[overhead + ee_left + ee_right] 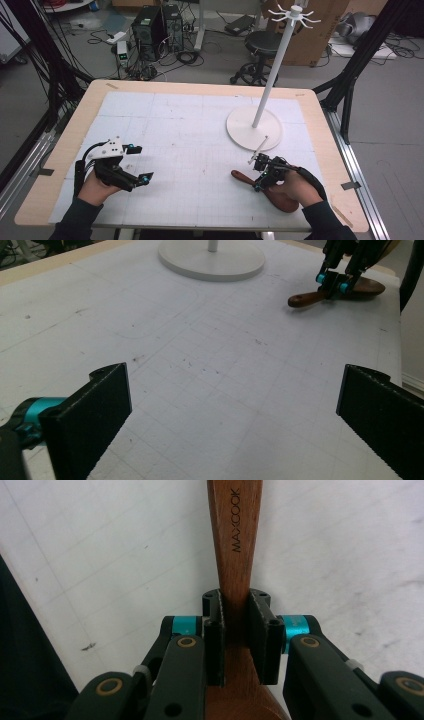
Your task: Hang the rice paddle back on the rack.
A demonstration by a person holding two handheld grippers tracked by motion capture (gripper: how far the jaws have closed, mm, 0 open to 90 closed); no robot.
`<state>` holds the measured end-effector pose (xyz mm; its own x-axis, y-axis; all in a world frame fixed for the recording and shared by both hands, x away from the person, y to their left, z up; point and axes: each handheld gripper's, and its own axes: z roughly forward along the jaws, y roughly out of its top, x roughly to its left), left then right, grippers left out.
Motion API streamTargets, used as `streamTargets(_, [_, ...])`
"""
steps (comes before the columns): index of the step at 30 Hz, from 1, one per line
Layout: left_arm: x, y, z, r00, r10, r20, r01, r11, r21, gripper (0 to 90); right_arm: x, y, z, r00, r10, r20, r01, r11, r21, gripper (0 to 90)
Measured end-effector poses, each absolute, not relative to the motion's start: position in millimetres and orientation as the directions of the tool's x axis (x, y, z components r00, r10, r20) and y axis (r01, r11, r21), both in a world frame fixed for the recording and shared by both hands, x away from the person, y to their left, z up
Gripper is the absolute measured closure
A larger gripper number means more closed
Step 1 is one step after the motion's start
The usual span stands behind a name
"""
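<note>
The right tongs pinched the brown wooden spoon's narrow neck, so its heavier bowl could swivel down; the left tongs stood spread.

The overhead camera is looking forward and down across the whole tabletop. The camera on the left tongs is sitting low, facing across the mat toward the white stand base and the wooden spoon, both also showing from above. The camera on the right tongs is pressing close along that spoon's handle.

Left tool agape, right tool clamped.
</note>
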<state>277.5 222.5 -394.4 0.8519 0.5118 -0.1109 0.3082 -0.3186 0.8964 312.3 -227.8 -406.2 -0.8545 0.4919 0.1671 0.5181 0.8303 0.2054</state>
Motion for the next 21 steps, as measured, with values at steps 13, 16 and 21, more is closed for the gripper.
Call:
streamTargets(13, [278,222,-395,0.851,0.514,-0.109,0.308,-0.320,0.896,1.8,314,-266,-386,-0.814,0.514,0.271,0.582,0.720,0.379,78.7])
streamTargets(16, [278,223,-394,0.852,0.513,-0.108,0.307,-0.321,0.896,1.8,315,-275,-381,-0.810,0.514,0.283,0.586,0.696,0.414,78.7])
streamTargets(21, [277,223,-394,0.851,0.513,-0.110,0.308,-0.319,0.896,1.8,317,-291,-369,-0.803,0.521,0.290,0.593,0.649,0.476,78.8])
